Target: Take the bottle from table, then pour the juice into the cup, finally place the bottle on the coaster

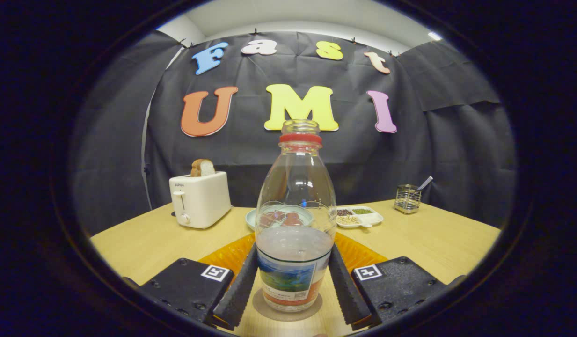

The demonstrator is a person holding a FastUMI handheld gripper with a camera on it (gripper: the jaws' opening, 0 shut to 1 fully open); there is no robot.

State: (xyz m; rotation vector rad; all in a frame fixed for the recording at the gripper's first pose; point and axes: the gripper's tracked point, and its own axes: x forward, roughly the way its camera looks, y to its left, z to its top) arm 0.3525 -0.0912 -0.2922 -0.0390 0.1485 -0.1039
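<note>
In the gripper view, the gripper has its two fingers closed against the lower sides of the bottle, low on the labelled part — a grip that keeps it upright. The bottle stands on a round coaster on the table, so the placing step seems reached, though the release is not yet made. The bottle is clear, uncapped, with a red ring at its neck and pale liquid low inside. Beyond it lie an orange mat, a plate and a divided dish; far left a toaster, far right a wire holder.
</note>
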